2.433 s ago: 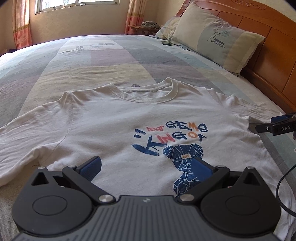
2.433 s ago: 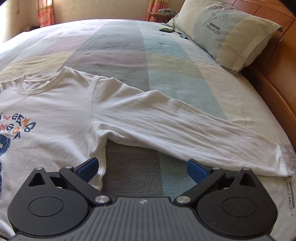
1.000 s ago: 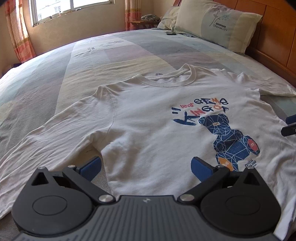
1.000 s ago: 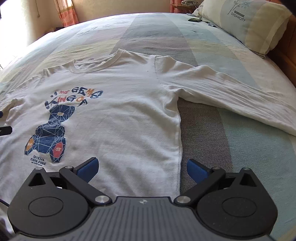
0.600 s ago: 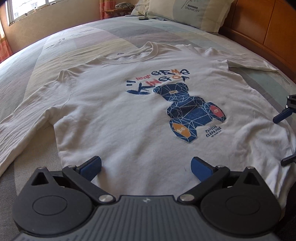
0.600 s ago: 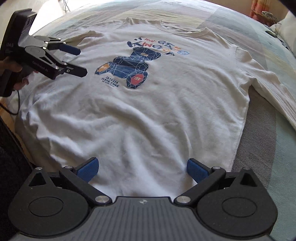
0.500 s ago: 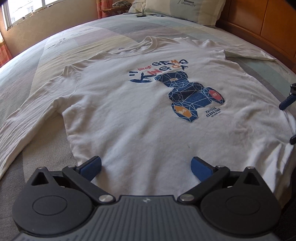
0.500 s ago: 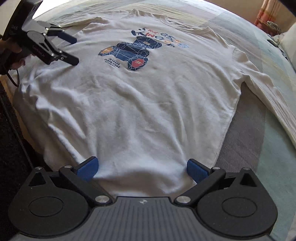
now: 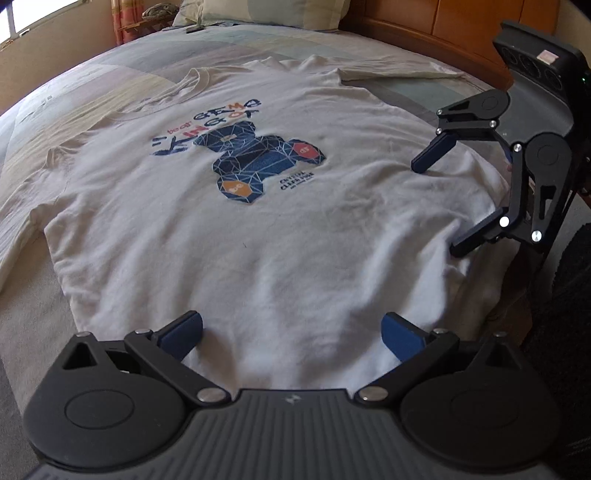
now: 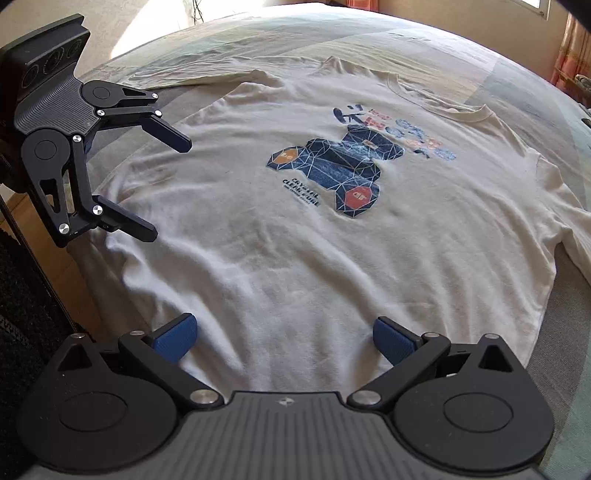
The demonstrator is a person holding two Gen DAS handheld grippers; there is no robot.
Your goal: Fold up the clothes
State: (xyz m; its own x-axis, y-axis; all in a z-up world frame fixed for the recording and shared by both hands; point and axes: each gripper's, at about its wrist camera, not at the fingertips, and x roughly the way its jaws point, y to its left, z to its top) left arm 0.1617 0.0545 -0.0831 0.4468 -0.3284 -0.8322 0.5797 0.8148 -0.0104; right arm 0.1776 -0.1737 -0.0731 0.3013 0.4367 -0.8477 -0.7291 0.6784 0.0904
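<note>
A white long-sleeved shirt (image 9: pixel 295 240) (image 10: pixel 295 266) lies flat and face up on the bed, its blue bear print (image 9: pixel 255 162) (image 10: pixel 332 173) showing and both sleeves spread outward. My left gripper (image 9: pixel 291 334) stands open over the hem at one bottom corner, with nothing between its fingers. Over the hem at the other corner my right gripper (image 10: pixel 283 339) is open as well. Each shows in the other's view, open over the shirt's edge: the right gripper (image 9: pixel 441 206) and the left gripper (image 10: pixel 164 190).
The patchwork bedsheet (image 9: pixel 110 66) stretches beyond the shirt. A pillow (image 9: pixel 258 11) and the wooden headboard (image 9: pixel 443 29) are at the far end. The bed's edge drops to dark flooring (image 10: pixel 22 302) beside the hem. A curtain (image 10: pixel 572 44) hangs at the far right.
Both grippers have drawn back from the chest and sleeves to the hem and turned toward each other. Each now looms large in the other's view. Both stay open.
</note>
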